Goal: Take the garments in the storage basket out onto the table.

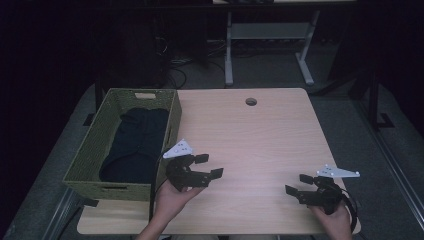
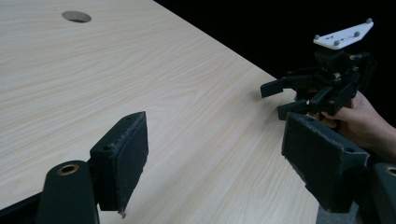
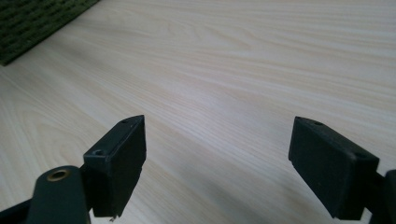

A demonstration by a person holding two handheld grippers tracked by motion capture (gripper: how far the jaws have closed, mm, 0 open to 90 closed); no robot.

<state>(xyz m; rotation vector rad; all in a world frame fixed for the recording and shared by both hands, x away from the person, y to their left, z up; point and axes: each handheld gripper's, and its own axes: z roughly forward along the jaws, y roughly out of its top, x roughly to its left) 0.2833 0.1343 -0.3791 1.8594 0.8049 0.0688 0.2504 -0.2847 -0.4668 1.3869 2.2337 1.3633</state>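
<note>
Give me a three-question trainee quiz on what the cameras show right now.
1. True or false: the left gripper is shut on the dark cloth.
2. Where does the dark cloth lie? A) on the bare table B) inside the green woven basket C) in the right gripper
3. Fill in: near the table's far edge is a round ____.

Key: 1 false, both grippers are open and hold nothing; 2 B; 3 hole.

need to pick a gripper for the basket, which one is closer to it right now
Left. The left gripper hangs just off the green basket's near right corner; the right gripper is far across the table, near its right edge.
</note>
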